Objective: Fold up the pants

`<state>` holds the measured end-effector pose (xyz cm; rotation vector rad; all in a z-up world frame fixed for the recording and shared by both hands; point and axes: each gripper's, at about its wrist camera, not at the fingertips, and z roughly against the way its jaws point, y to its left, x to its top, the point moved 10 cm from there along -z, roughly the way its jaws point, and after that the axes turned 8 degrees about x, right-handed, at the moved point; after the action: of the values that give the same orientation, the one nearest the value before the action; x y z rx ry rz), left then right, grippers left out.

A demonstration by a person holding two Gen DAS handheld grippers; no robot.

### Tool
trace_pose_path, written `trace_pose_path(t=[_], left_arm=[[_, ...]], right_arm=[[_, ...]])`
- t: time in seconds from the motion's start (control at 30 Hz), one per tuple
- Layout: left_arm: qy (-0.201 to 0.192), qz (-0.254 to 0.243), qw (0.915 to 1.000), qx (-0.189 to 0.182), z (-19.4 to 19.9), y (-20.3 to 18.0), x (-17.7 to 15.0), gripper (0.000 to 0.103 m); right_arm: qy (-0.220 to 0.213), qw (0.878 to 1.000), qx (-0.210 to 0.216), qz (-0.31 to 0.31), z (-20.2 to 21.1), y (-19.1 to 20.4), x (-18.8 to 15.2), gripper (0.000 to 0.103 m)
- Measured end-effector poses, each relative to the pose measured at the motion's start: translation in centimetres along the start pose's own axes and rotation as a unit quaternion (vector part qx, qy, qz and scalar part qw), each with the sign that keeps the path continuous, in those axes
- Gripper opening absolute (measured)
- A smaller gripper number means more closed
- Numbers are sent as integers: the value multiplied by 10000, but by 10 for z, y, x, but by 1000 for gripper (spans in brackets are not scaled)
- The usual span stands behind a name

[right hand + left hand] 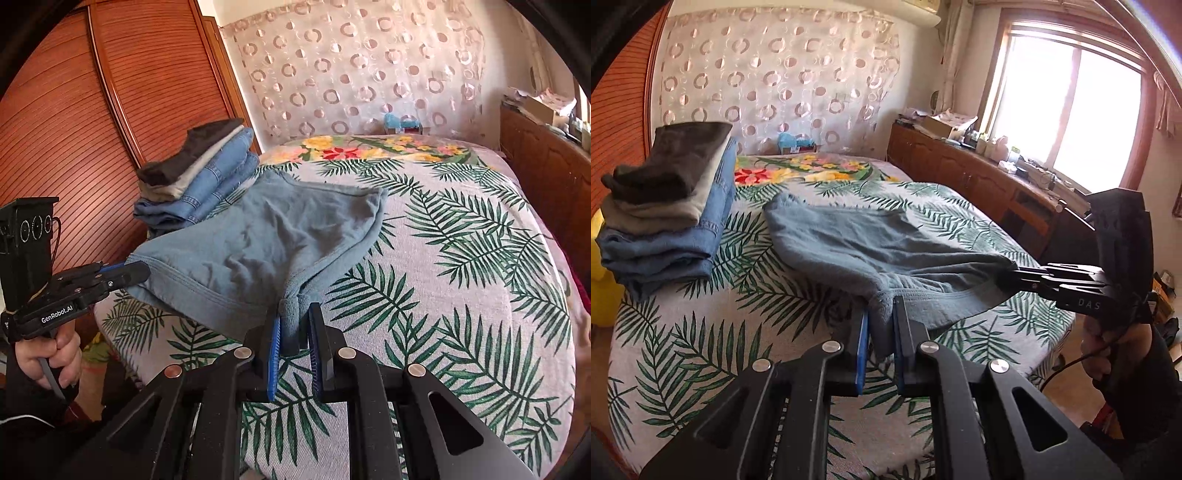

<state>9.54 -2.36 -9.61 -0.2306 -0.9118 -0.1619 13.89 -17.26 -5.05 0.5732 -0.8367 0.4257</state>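
Grey-blue pants (857, 243) stretch over the leaf-print bed, their near edge lifted off it. My left gripper (881, 317) is shut on one corner of that near edge. My right gripper (295, 317) is shut on the other corner. The right gripper also shows in the left wrist view (1015, 273), pinching the cloth at the right. The left gripper also shows in the right wrist view (129, 273), pinching the cloth at the left. The far part of the pants (280, 229) rests on the bed.
A stack of folded clothes (665, 210), dark on top and denim below, sits on the bed's left side; it also shows in the right wrist view (199, 177). A wooden sideboard (979, 177) runs along the right under a window. A wooden wardrobe (92, 129) stands left.
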Motion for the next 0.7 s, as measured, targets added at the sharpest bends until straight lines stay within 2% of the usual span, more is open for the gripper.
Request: trace_pose_path(t=[0.7], left_arm=[[-611, -224, 9977, -166, 51, -16, 36, 12]], right_arm=[[-615, 9974, 85, 365, 58, 19, 10, 14]])
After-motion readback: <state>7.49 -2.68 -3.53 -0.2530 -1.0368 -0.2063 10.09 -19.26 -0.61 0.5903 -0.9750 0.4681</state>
